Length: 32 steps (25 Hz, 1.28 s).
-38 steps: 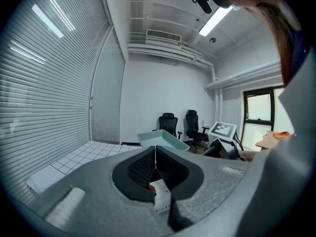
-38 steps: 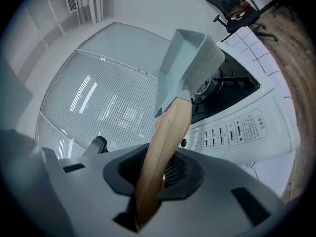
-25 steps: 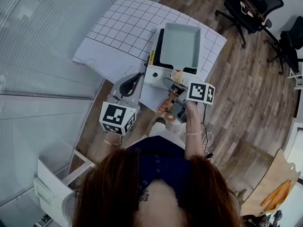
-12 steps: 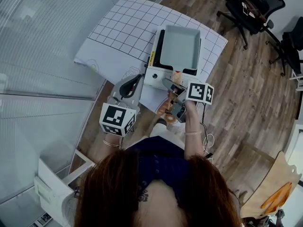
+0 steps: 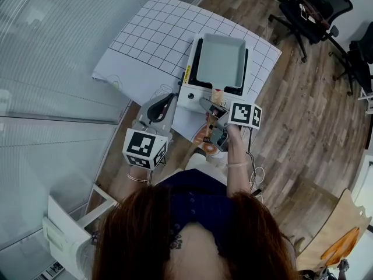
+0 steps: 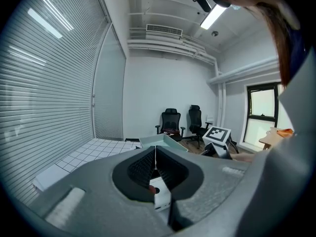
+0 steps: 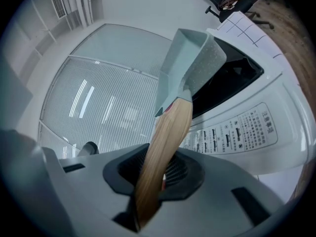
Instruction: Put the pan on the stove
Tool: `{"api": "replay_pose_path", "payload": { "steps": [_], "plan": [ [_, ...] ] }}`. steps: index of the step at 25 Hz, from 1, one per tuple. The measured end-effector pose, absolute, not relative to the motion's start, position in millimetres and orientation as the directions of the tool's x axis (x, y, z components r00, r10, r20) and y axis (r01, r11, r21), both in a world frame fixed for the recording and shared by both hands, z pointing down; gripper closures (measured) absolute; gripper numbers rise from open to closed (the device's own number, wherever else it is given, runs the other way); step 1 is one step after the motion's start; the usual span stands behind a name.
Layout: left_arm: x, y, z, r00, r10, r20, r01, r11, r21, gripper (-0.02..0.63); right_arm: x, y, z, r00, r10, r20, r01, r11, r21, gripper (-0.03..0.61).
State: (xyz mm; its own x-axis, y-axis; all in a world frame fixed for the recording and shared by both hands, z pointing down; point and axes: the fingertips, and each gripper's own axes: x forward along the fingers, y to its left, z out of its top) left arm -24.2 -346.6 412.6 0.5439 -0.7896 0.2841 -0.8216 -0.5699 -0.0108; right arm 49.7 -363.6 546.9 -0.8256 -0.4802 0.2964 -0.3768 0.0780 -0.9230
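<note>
- Pan handle (image 7: 159, 157), of pale wood, is the nearest thing in the right gripper view. It runs up from the lower middle of the frame between the jaws of the right gripper (image 7: 159, 163), which clamp it in a narrow grip. Its near end is lost behind the gripper body.
- Hair (image 5: 192, 238) fills the bottom of the head view and hides the person's body and most of both arms.
- The left gripper (image 6: 155, 157) sits left of centre in the head view. Its own view shows the jaws pressed together with nothing between them. A small white block (image 6: 160, 196) with a red dot shows below the pads, too blurred to name.
- The stove (image 5: 187, 87) is white and lies just above the right gripper in the head view. The print on its front panel in the right gripper view is too small to read.
- The pan (image 5: 220, 60), pale grey-green and rectangular, lies over the stove's black top in the upper middle of the head view and covers most of it. Whether its base rests flat on the top or sits slightly clear of it I cannot tell.
- A gridded sheet (image 5: 157, 39) spreads from under the stove to the upper left. The grippers hide part of its near edge.
- Blinds (image 5: 52, 51) fill the left side and a wooden floor (image 5: 303, 127) the right.
- Black office chairs (image 5: 315, 4) stand at the upper right, and the farther one is cut off by the frame edge.
</note>
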Motion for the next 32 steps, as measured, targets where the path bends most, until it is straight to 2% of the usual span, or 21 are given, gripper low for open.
{"api": "replay_pose_path", "payload": {
  "steps": [21, 32],
  "plan": [
    [-26.4, -352.4, 417.3, 0.534, -0.79, 0.3, -0.827, -0.562, -0.006, 0.601, 47.6, -371.0, 552.3, -0.83, -0.476, 0.292, -0.364, 0.065, -0.929, 0.489],
    [-22.1, -349.3, 419.3, 0.543, -0.783, 0.302, -0.822, -0.57, 0.0, 0.601, 47.2, -372.4, 550.1, -0.837, -0.495, 0.231, -0.301, 0.065, -0.951, 0.477]
  ]
}}
